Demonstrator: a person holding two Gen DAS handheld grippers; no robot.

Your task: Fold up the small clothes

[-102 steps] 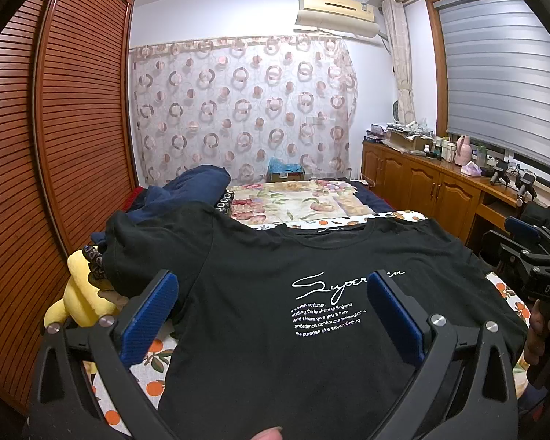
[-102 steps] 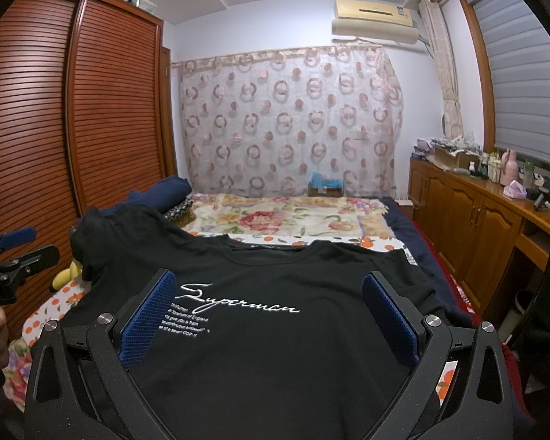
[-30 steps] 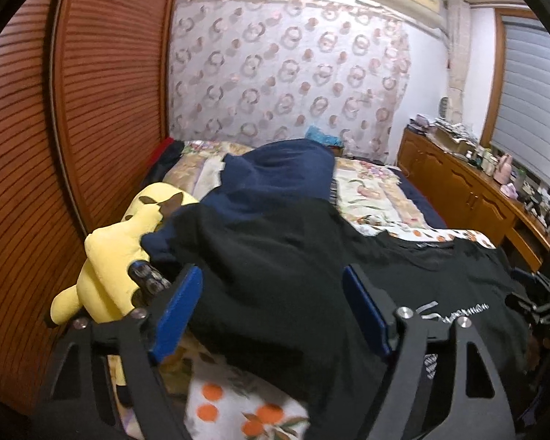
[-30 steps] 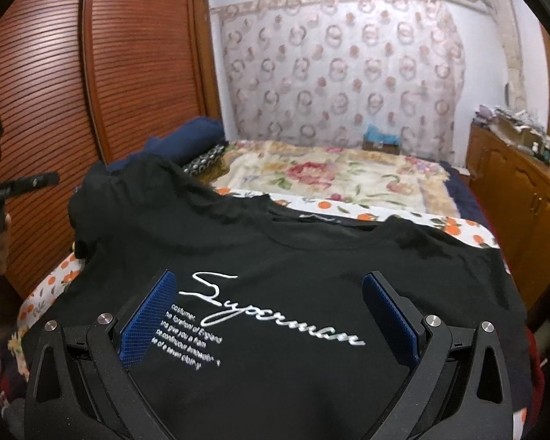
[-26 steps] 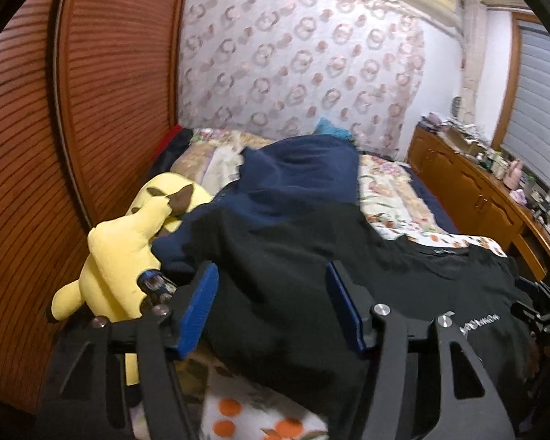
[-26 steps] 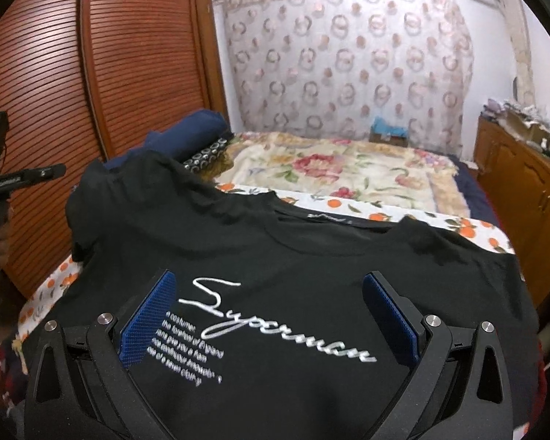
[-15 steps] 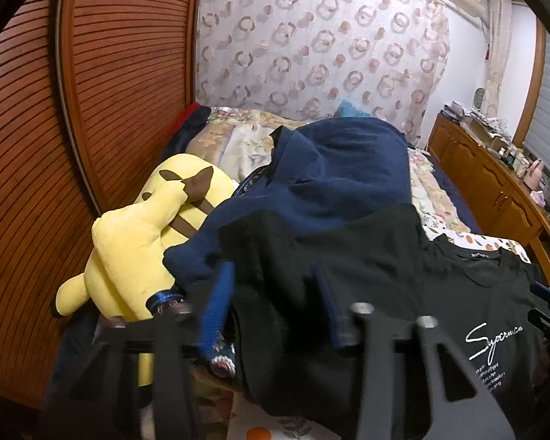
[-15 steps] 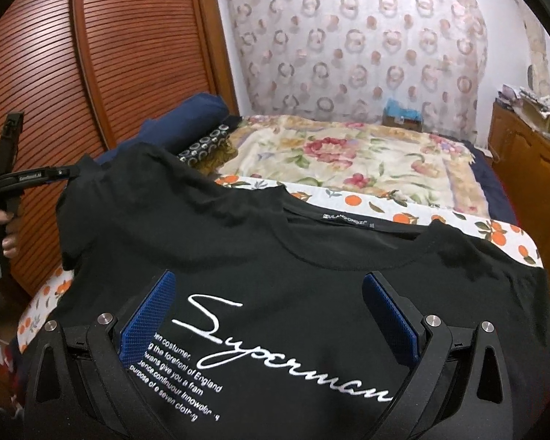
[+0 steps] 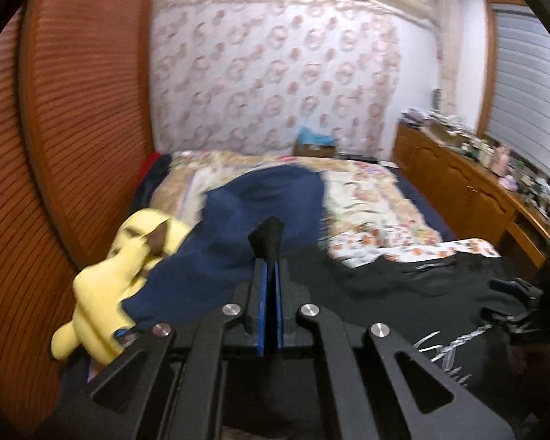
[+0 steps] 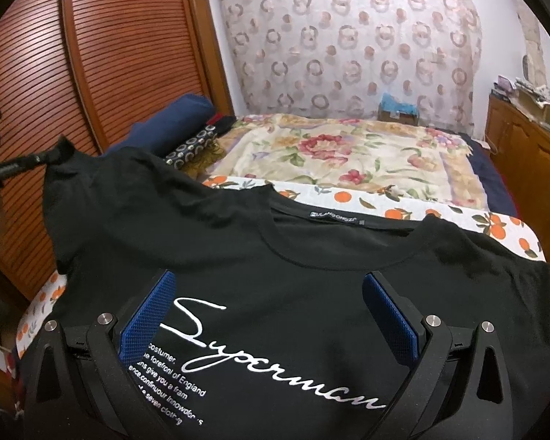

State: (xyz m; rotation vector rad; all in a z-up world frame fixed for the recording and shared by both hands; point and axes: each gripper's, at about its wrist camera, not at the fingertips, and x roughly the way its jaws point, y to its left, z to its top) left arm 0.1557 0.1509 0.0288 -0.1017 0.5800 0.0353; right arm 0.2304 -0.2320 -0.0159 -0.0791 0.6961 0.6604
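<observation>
A black T-shirt (image 10: 311,256) with white "Superman" script lies face up on the bed, collar toward the far end. My left gripper (image 9: 269,267) is shut on the tip of its left sleeve (image 9: 267,236), which sticks up between the blue pads. In the right wrist view the left gripper (image 10: 36,159) holds that sleeve (image 10: 60,150) lifted at the far left. My right gripper (image 10: 267,293) is open and empty, hovering over the shirt's chest print. The right gripper also shows in the left wrist view (image 9: 513,300) at the right edge.
A yellow plush toy (image 9: 106,286) and a navy blue garment (image 9: 245,227) lie left of the shirt. A floral quilt (image 10: 348,154) covers the far bed. A slatted wooden wardrobe (image 10: 91,55) stands on the left, wooden cabinets (image 9: 469,194) on the right.
My left gripper swung to the shirt's left sleeve, closed on it and lifted its tip. My right gripper moved forward over the chest print and stayed open.
</observation>
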